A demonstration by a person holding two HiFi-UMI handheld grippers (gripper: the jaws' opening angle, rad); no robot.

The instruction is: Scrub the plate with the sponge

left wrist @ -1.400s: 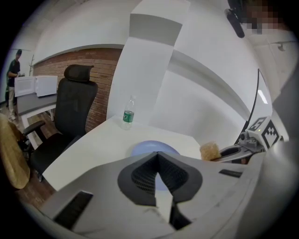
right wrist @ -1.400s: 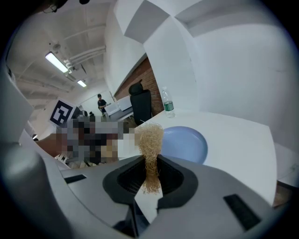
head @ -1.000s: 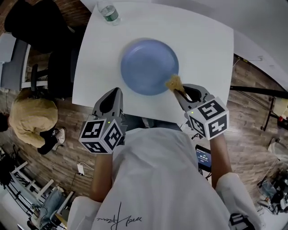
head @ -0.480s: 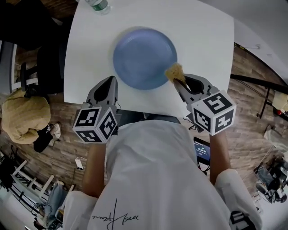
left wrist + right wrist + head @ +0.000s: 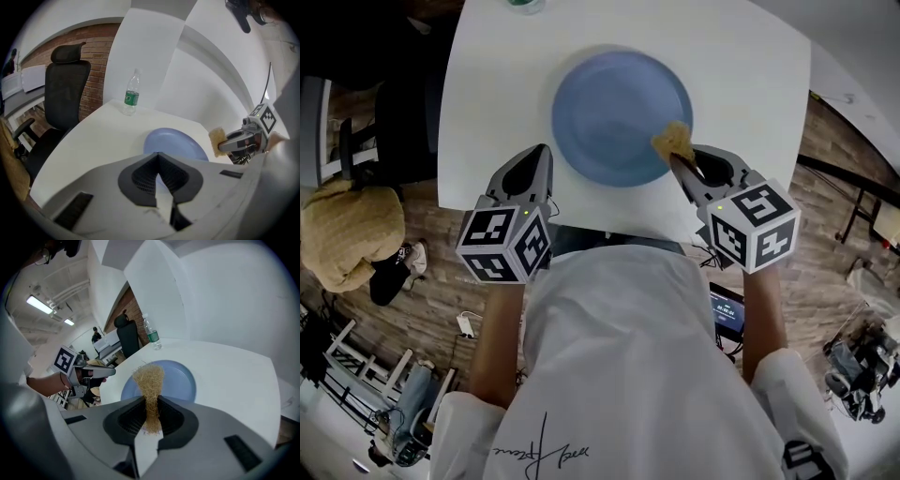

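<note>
A round blue plate (image 5: 619,115) lies on the white table (image 5: 741,75); it also shows as the plate (image 5: 176,143) and the plate (image 5: 176,380). My right gripper (image 5: 682,161) is shut on a tan fibrous sponge (image 5: 673,141), which hangs over the plate's right rim. The sponge (image 5: 149,390) stands pinched between the jaws of my right gripper (image 5: 151,420). My left gripper (image 5: 528,180) hovers at the table's front edge, left of the plate, its jaws together with nothing held. In the left gripper view the sponge (image 5: 216,140) shows at the right.
A clear water bottle (image 5: 131,98) with a green label stands at the table's far left corner. A black office chair (image 5: 63,93) sits left of the table. Wooden floor lies around it, with a tan object (image 5: 352,239) on it.
The right gripper with the sponge has shifted slightly along the plate's right rim. The left gripper keeps its place near the front edge; most of the shift is the head camera moving.
</note>
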